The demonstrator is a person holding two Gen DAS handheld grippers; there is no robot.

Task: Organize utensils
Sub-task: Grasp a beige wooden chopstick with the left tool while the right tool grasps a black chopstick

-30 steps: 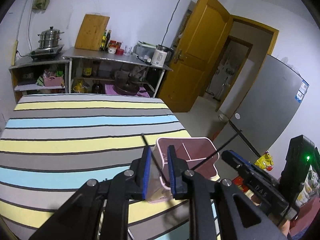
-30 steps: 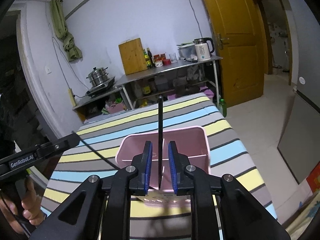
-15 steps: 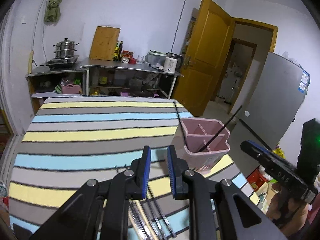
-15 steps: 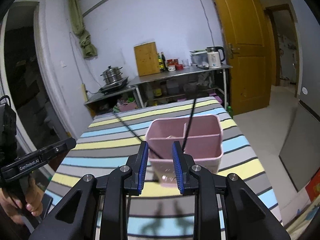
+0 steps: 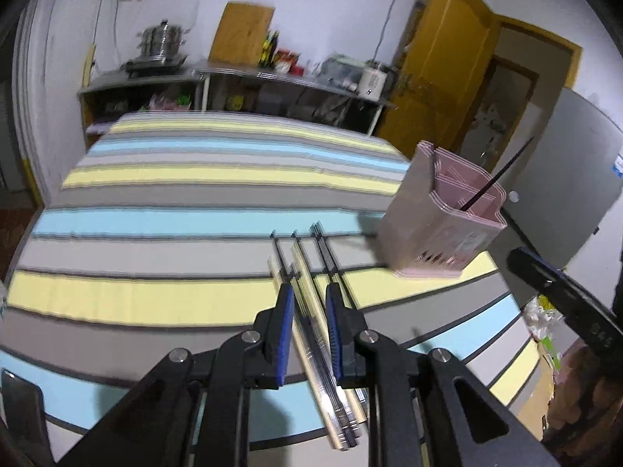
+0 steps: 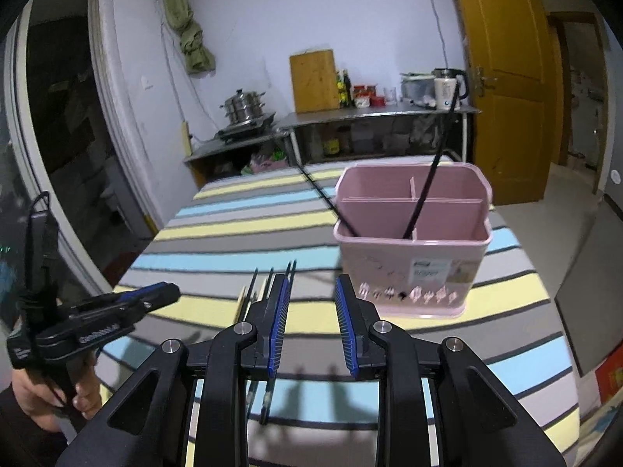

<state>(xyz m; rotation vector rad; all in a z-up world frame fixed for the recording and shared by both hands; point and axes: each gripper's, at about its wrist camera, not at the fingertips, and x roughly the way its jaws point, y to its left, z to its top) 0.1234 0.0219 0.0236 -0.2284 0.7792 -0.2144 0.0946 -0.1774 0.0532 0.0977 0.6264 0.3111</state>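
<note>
On the striped-cloth desk (image 5: 175, 202), loose chopsticks (image 5: 311, 311) lie between the left claw's (image 5: 307, 327) parted, empty jaws, pink plastic compartmented holder (image 6: 412, 241) ahead-right; the crowded bundle risks snagging several; right claw (image 6: 313, 323) wide apart, empty.

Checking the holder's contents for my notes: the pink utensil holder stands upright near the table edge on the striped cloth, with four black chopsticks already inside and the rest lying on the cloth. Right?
Not quite. The pink utensil holder has two black chopsticks inside, not four, as the right wrist view shows. It does stand upright near the table edge on the striped cloth, and the rest lie on the cloth.
</note>
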